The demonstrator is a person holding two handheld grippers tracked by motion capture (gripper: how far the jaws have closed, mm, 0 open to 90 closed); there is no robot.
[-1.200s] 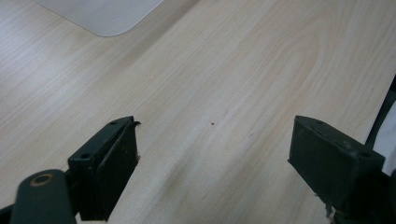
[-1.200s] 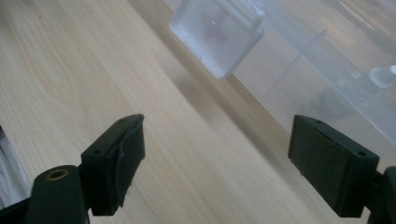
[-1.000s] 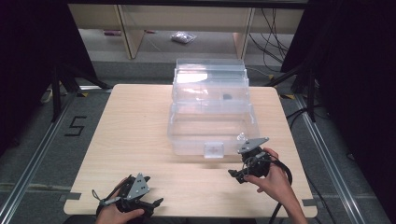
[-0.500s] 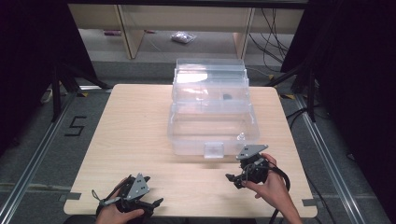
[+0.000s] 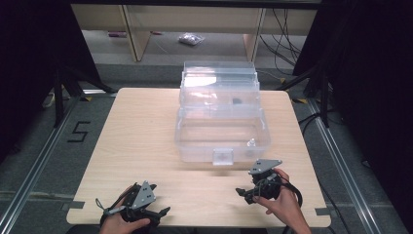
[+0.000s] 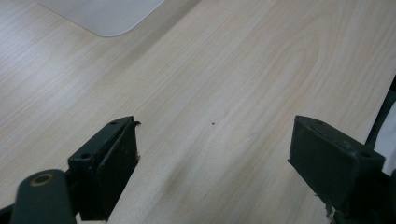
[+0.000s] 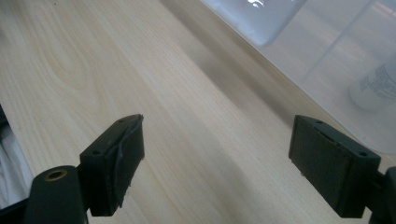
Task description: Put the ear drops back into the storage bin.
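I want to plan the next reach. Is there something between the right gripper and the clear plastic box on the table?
Nothing visible stands between them. The right gripper is open over bare table, just in front of the clear box, near its front latch. Only wood lies in the gap.

surface: light wooden table (image 5: 146, 146) | on it: clear plastic box (image 5: 221, 139), lid open, toward far edge
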